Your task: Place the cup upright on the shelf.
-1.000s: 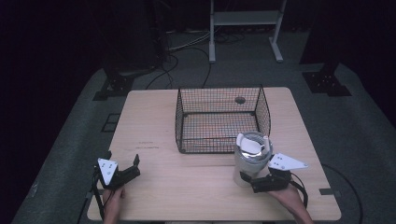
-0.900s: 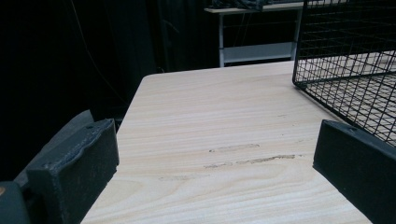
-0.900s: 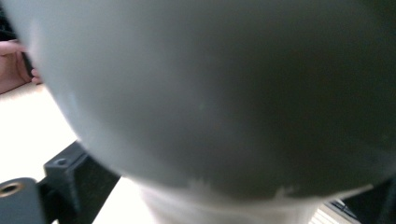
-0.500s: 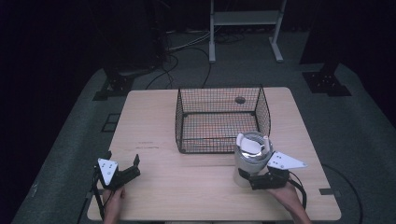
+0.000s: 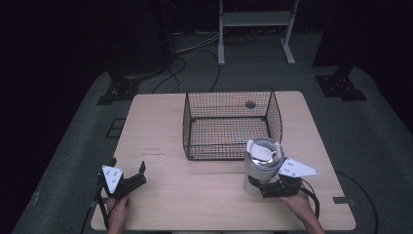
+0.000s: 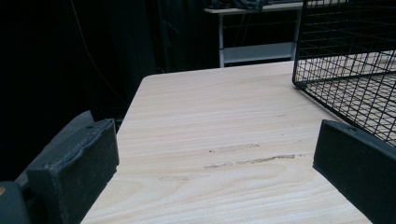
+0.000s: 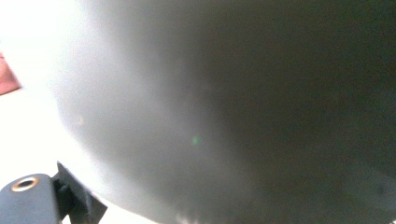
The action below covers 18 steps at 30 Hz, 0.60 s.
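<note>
A pale grey cylindrical canister (image 5: 260, 168) with a white lid stands on the wooden table (image 5: 195, 195), just in front of the right front corner of a black wire basket (image 5: 229, 124). My right gripper (image 5: 265, 187) is pressed up against the canister's lower part, and its jaws are hard to make out. In the right gripper view the canister's grey wall (image 7: 224, 107) sits right against the camera. My left gripper (image 5: 129, 178) rests open near the table's front left, with nothing between its black fingers (image 6: 74, 172). The basket's corner (image 6: 345, 60) shows at the right.
The basket has nothing in it, and a round hole (image 5: 251, 104) in the tabletop shows through its mesh. A white metal stand (image 5: 255, 29) and cables lie on the dark floor beyond the table. Faint scuff marks (image 6: 247, 156) cross the wood ahead of the left gripper.
My right gripper has slid a little to the left, closer in on the canister's base. The canister, the basket and the left gripper have stayed put.
</note>
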### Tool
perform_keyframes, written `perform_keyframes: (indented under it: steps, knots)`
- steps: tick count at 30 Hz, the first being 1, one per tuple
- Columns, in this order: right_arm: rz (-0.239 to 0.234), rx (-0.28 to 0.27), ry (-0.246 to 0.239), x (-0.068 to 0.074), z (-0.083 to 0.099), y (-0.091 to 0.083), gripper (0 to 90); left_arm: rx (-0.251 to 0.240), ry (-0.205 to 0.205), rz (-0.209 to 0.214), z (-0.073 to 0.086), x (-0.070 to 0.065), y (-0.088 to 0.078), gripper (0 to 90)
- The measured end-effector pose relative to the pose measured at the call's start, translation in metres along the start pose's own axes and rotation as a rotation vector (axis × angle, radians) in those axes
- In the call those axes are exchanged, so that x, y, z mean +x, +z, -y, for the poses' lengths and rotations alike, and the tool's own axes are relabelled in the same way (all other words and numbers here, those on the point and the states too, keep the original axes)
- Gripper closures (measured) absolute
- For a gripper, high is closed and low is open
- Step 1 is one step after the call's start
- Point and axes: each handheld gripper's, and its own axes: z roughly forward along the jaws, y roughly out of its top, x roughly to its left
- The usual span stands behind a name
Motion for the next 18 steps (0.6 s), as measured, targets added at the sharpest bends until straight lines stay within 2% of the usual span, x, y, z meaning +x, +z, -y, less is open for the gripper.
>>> perform_keyframes:
  steps: [5, 10, 18]
  knots:
    - [-0.002, -0.003, -0.004, 0.0001, 0.0, -0.0002, 8.4, -0.001, -0.002, 0.001, 0.0, 0.0004, -0.0001, 0.0]
    - [-0.015, -0.009, -0.027, -0.0004, -0.0002, -0.0003, 8.4, -0.001, -0.003, 0.0, 0.0, 0.0006, -0.0001, 0.0]
    - [-0.04, -0.041, 0.008, -0.0021, -0.003, -0.0044, 8.5, -0.002, -0.004, 0.0, 0.0001, 0.0007, -0.0002, 0.0]
